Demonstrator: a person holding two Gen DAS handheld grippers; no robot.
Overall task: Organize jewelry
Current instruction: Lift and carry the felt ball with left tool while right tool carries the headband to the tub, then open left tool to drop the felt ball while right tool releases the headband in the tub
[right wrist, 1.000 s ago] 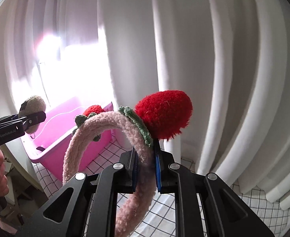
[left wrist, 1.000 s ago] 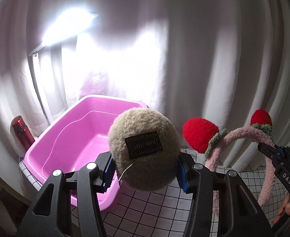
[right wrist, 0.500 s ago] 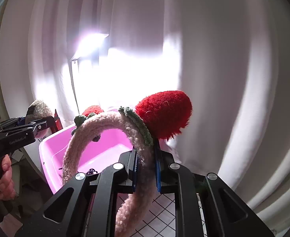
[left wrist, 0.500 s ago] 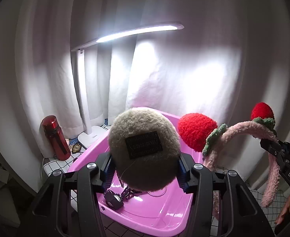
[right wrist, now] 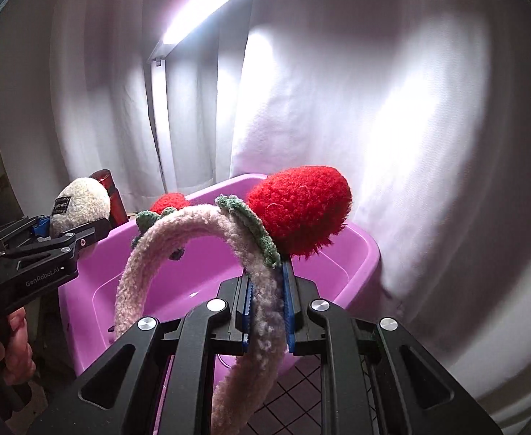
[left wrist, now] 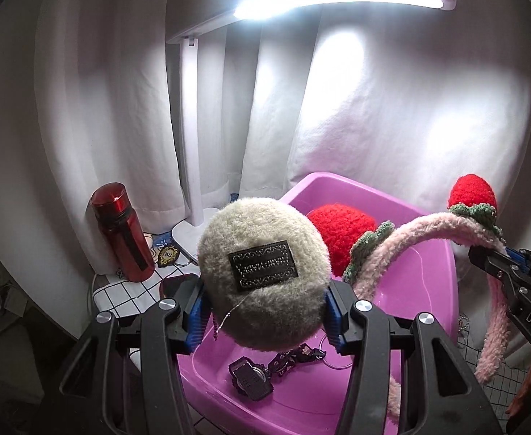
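Observation:
My left gripper is shut on a beige fluffy pom-pom with a dark label, held above the near end of the pink tub. It also shows in the right wrist view. My right gripper is shut on a pink fuzzy headband with two red strawberry ears, held over the tub. The headband also shows at the right of the left wrist view. A black watch and a dark chain lie in the tub.
A white desk lamp stands behind the tub, lit. A red bottle stands at the left on the checked cloth, with small items beside it. White curtains hang close behind.
Both grippers have moved left and closer over the tub with their loads. The lamp, bottle and tub contents have come into view.

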